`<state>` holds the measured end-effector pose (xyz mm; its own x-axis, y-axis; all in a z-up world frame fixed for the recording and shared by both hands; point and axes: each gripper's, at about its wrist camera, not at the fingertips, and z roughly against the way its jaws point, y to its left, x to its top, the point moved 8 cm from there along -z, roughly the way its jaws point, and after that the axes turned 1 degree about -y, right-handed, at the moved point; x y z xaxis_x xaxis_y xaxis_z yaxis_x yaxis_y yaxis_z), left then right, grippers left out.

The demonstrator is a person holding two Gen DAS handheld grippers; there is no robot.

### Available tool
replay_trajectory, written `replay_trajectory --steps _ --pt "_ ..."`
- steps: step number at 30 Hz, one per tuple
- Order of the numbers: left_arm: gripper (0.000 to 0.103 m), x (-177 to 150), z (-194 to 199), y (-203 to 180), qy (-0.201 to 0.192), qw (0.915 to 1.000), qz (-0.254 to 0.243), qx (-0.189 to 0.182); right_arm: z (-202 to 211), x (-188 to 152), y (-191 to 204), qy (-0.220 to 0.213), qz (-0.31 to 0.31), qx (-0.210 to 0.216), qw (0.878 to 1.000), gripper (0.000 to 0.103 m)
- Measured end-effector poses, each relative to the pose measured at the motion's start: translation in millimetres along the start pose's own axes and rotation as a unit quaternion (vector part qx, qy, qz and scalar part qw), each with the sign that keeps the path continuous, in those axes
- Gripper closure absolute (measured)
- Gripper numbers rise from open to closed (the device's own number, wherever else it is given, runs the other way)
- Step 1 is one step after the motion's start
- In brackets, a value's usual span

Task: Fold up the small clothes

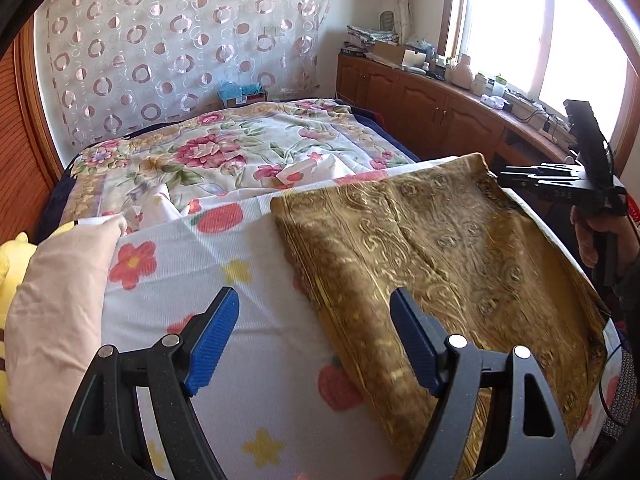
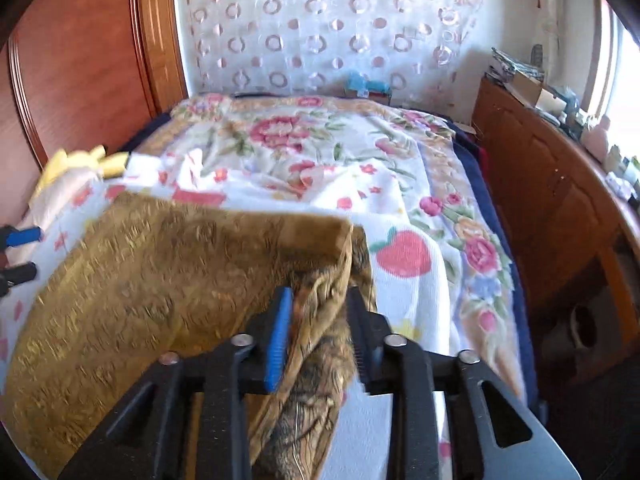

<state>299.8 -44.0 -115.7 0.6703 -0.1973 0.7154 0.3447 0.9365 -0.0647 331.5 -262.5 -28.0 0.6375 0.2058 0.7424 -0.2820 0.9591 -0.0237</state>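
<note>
A brown-gold patterned cloth (image 1: 440, 248) lies spread on a white sheet (image 1: 224, 248) printed with fruit and flowers, on the bed. My left gripper (image 1: 313, 294) hovers open over the cloth's near left edge, with one blue pad above the sheet, the other above the cloth and nothing between them. It shows small at the left edge of the right wrist view (image 2: 20, 254). My right gripper (image 2: 320, 294) is shut on a bunched fold of the cloth (image 2: 160, 280), which fills the gap between its pads. From the left wrist view the right gripper (image 1: 505, 178) is at the cloth's far right corner.
A pink pillow (image 1: 52, 300) and a yellow plush toy (image 1: 10, 256) lie at the left. A floral bedspread (image 1: 224, 148) covers the far bed. Wooden cabinets (image 1: 432, 108) with clutter run under the window on the right. A wooden headboard (image 2: 80, 60) stands at the left.
</note>
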Motion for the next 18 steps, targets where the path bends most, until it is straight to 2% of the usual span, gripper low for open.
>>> replay_trajectory --steps 7,14,16,18 --pt "0.024 0.4 -13.5 -6.3 0.01 0.9999 -0.002 -0.006 -26.1 1.1 0.5 0.018 0.0 0.01 1.0 0.067" --pt "0.024 -3.5 -19.5 -9.3 0.02 0.9998 -0.002 -0.002 -33.4 14.4 -5.6 0.015 0.011 0.015 1.0 0.067" --pt "0.024 -3.2 -19.3 -8.9 0.02 0.9998 -0.002 -0.002 -35.2 15.4 -4.2 0.017 0.015 0.013 1.0 0.074" --pt "0.024 -3.2 -19.3 -8.8 0.02 0.9998 -0.002 -0.002 -37.0 15.0 -4.1 0.02 0.018 0.012 1.0 0.087"
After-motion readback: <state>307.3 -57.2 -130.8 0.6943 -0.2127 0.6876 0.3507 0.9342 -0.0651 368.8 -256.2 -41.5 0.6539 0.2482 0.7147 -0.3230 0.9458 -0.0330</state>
